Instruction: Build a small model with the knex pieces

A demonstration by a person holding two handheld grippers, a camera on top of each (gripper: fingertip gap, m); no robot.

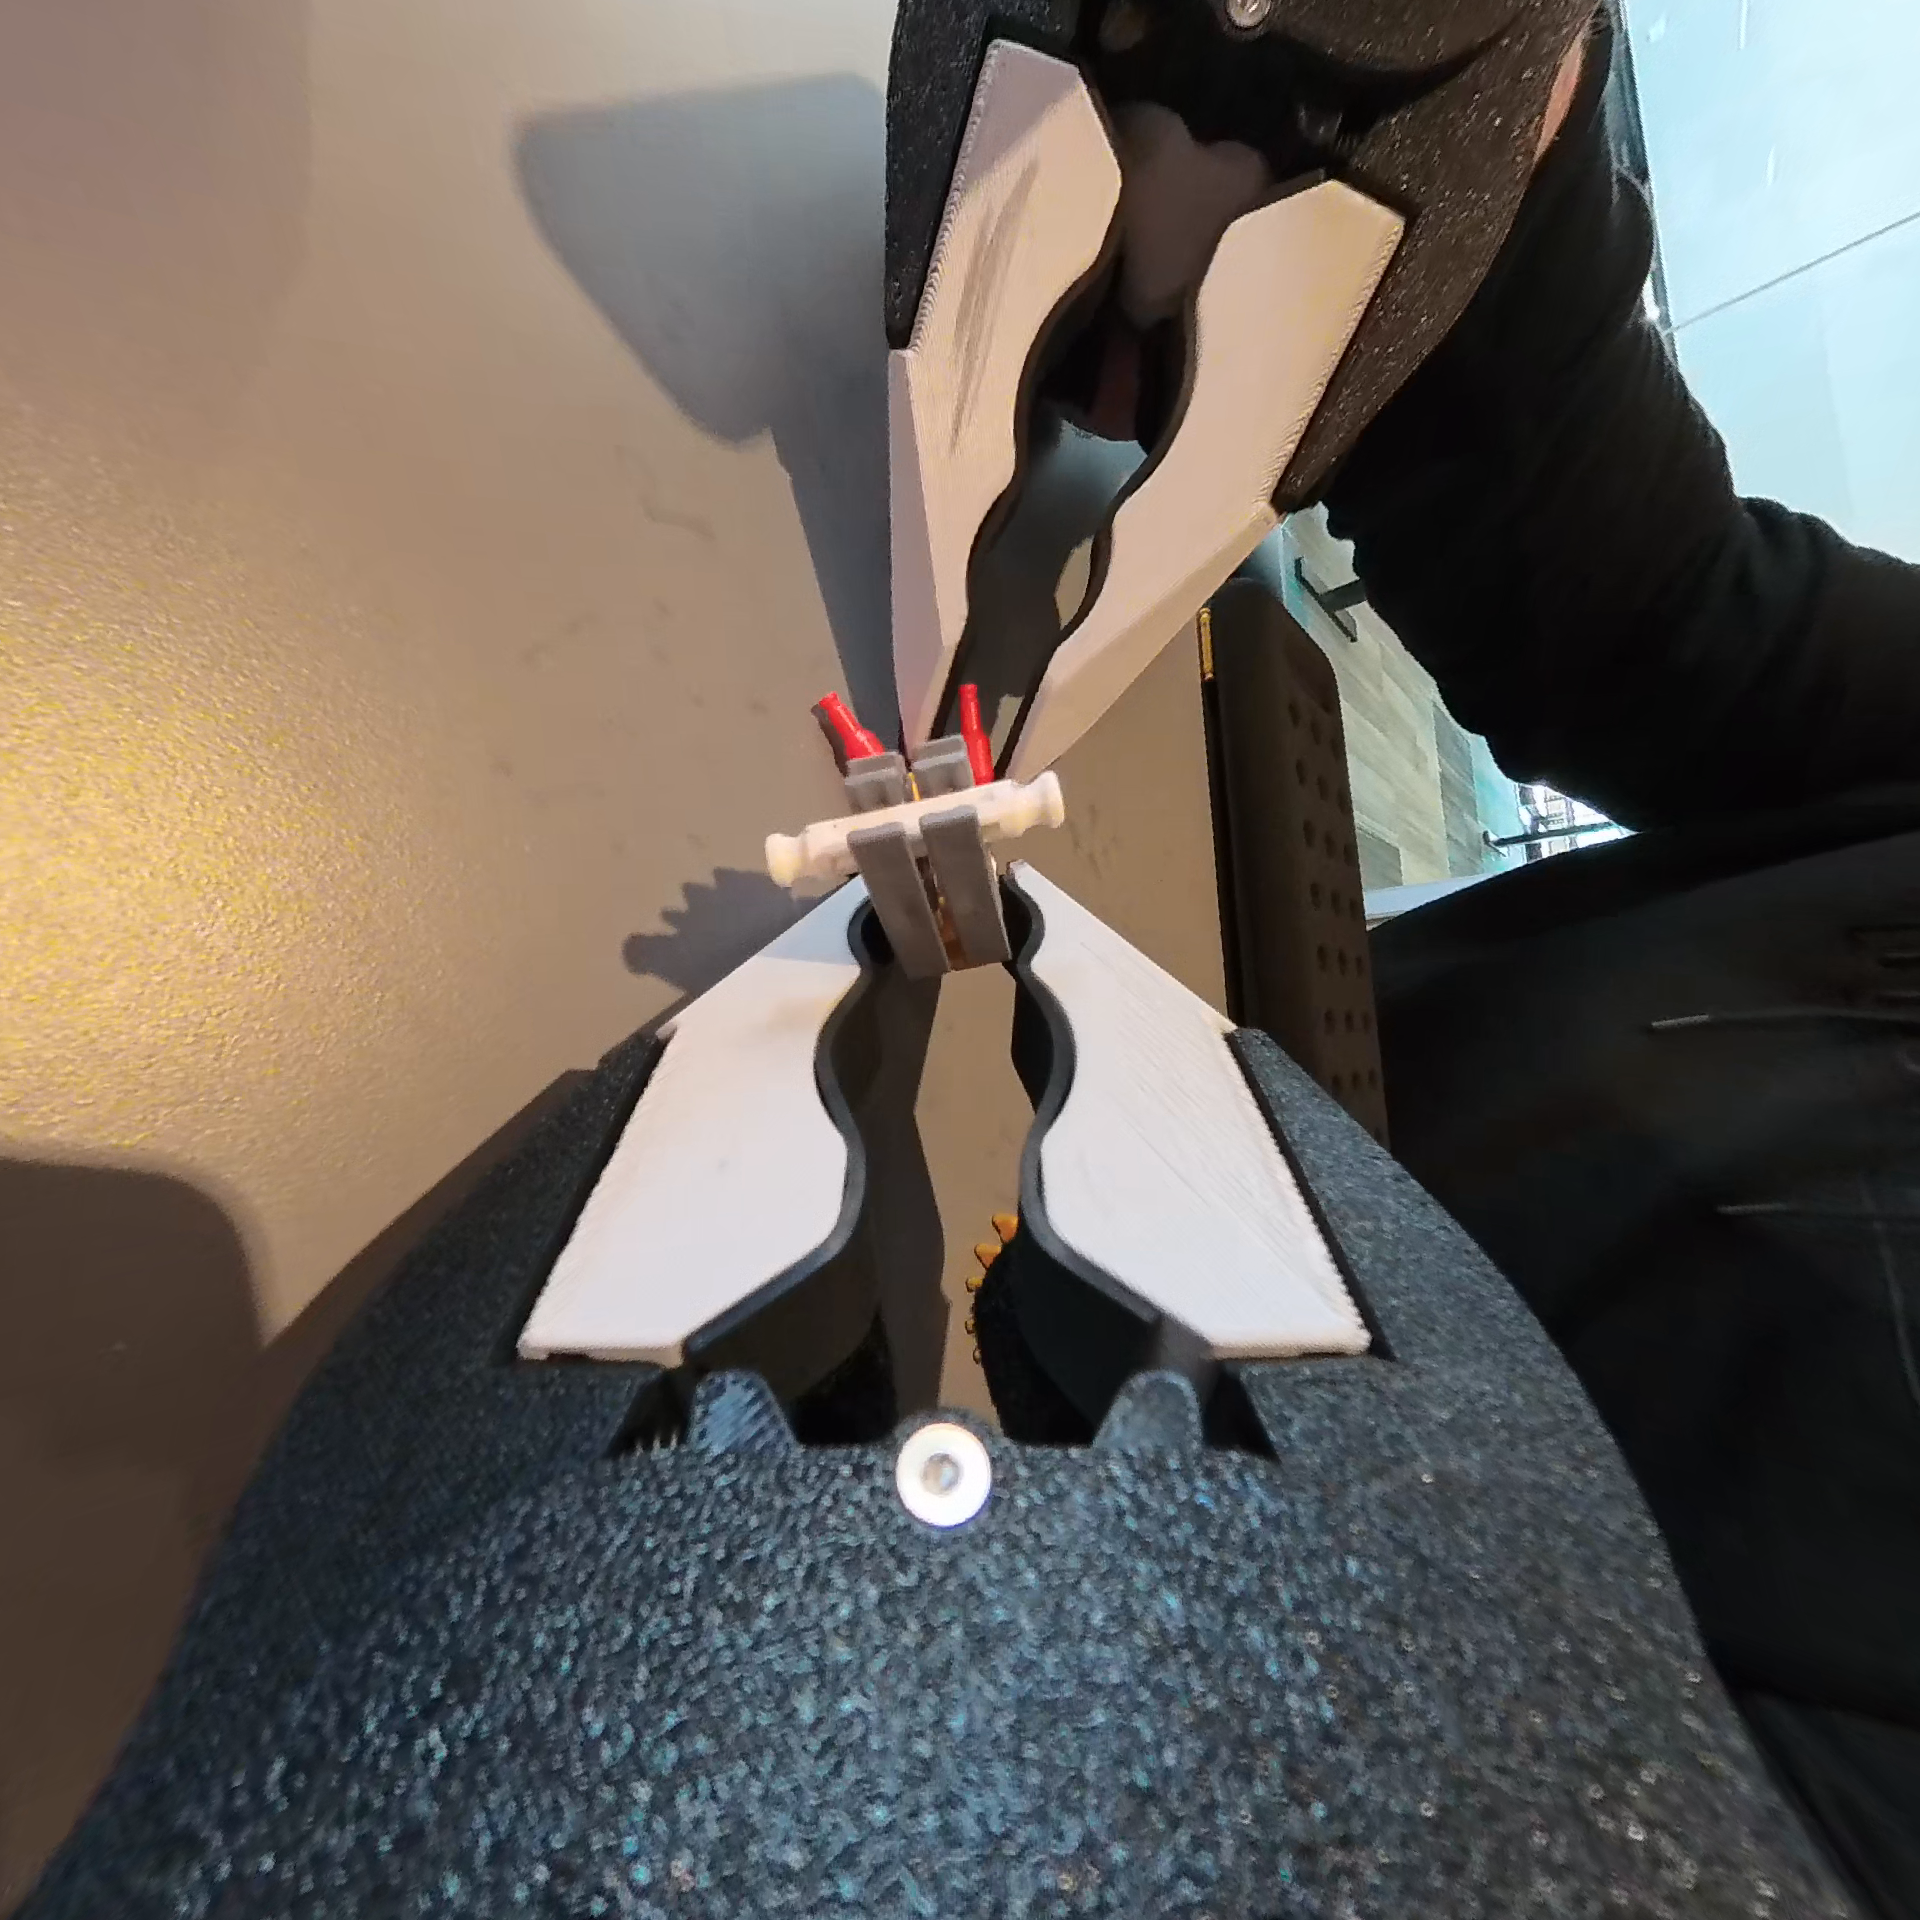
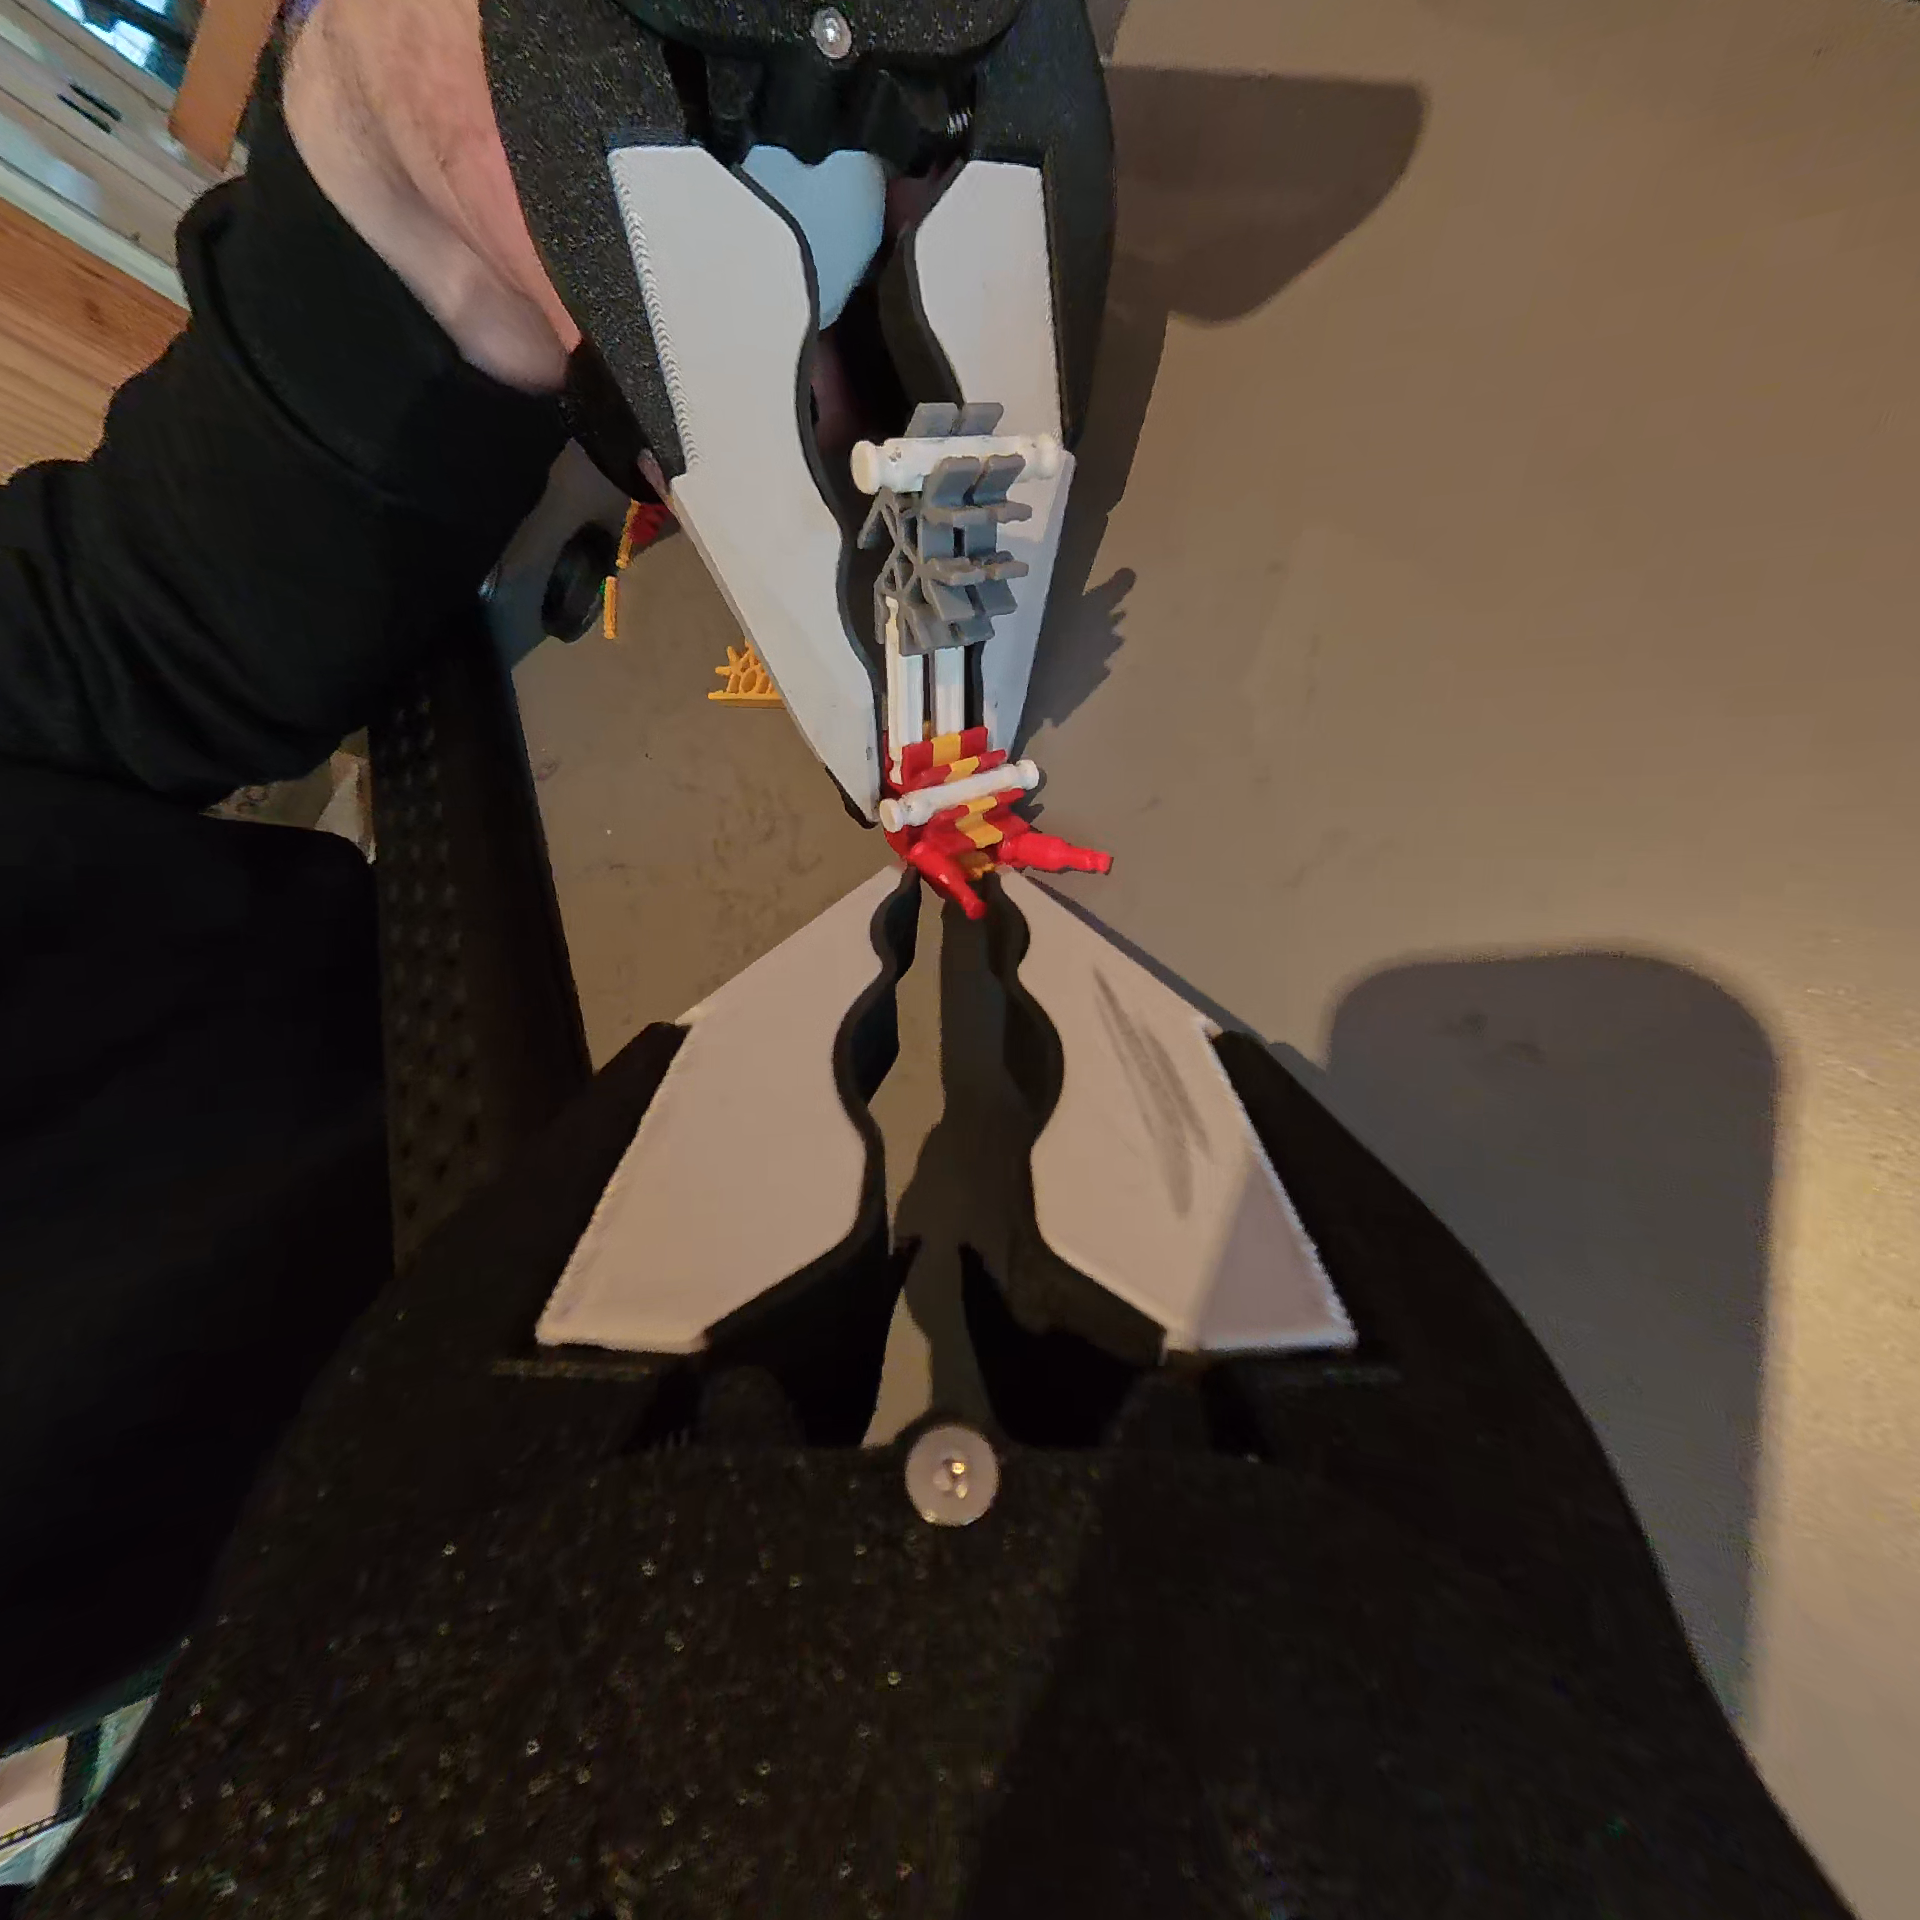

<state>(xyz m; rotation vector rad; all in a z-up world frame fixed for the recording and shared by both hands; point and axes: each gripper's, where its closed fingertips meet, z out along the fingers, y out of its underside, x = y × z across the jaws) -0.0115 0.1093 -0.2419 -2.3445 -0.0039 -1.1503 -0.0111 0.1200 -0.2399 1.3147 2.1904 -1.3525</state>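
Toy assembly (image 1: pixel 914 831) between left hand-held gripper (image 1: pixel 940 940) and right hand-held gripper (image 2: pixel 956 883) (tip to tip), above table (image 1: pixel 312 623).

The left tongs (image 1: pixel 940 914) have white fingers with black inner linings on a speckled black body; the right tongs (image 2: pixel 961 883) look the same. The toy assembly (image 2: pixel 951 644) between them combines grey connectors, white rods, and red-and-yellow striped pieces with red rod ends. The table (image 2: pixel 1455 520) is plain beige. A small yellow piece (image 2: pixel 743 675), possibly another connector, lies behind. The sleeve (image 2: pixel 208 520) is black.
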